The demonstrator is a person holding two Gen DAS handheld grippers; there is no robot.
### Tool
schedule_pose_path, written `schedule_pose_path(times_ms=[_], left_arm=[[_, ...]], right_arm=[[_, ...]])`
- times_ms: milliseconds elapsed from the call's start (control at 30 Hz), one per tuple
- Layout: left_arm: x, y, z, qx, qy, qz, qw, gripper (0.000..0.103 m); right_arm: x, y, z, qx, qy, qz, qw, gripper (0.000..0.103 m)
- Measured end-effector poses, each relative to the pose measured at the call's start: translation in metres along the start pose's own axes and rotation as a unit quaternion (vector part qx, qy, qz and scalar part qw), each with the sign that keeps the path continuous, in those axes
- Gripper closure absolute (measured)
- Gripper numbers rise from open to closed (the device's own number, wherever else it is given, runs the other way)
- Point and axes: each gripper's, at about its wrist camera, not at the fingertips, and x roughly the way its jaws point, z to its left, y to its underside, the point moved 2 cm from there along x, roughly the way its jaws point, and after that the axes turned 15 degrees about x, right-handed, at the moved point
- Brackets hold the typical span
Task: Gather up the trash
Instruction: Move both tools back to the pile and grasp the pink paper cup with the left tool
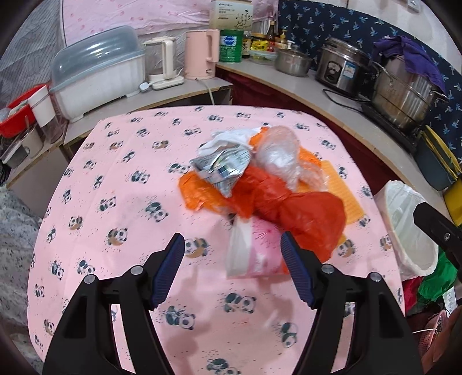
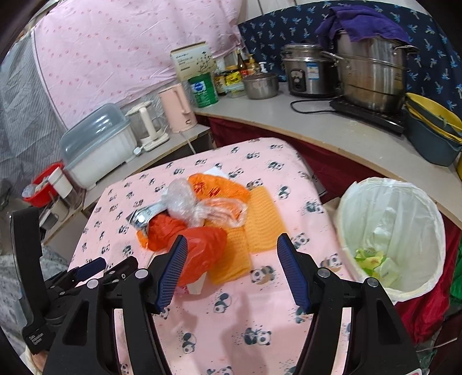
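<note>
1. The trash heap [image 1: 260, 178] of orange bags, clear plastic and a foil wrapper lies mid-tabletop [image 1: 115, 202], toward its right edge.
2. Left gripper [image 1: 232, 253]: jaws spread, nothing pinched; a blurred pink-white wrapper [image 1: 254, 253], perhaps, lies between them.
3. Right gripper [image 2: 229, 253]: jaws spread, empty.
4. The lined bin [image 2: 389, 230] stands beside the right edge.

Trash pile [image 1: 260, 178] on table [image 1: 121, 178]; bin [image 2: 389, 230] right.

Panda-print tablecloth [image 1: 121, 178] spread on table, pink kettle [image 1: 200, 54] set beside glass kettle [image 1: 163, 62], steel stockpot [image 2: 372, 78] draped with purple cloth [image 2: 363, 21]
</note>
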Motion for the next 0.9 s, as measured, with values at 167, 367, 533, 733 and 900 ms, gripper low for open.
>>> schedule_pose_path(times_ms=[167,367,533,733,900], left_arm=[[0.011,0.013,0.015,-0.009,-0.002,0.019,0.9998,0.038],[0.023,0.025,0.022,-0.007,0.005,0.035,0.9993,0.038],[0.034,0.030,0.024,-0.006,0.016,0.047,0.9988,0.034],[0.042,0.031,0.021,0.002,0.036,0.045,0.9984,0.029],[0.051,0.029,0.014,0.012,0.056,0.049,0.9972,0.028]], right_arm=[[0.018,0.011,0.014,-0.008,-0.008,0.025,1.000,0.040],[0.043,0.023,0.028,-0.021,-0.007,0.051,0.998,0.040],[0.061,0.030,0.036,-0.027,-0.004,0.068,0.997,0.040],[0.083,0.035,0.040,-0.029,0.003,0.085,0.996,0.040],[0.095,0.037,0.037,-0.025,0.006,0.095,0.995,0.052]])
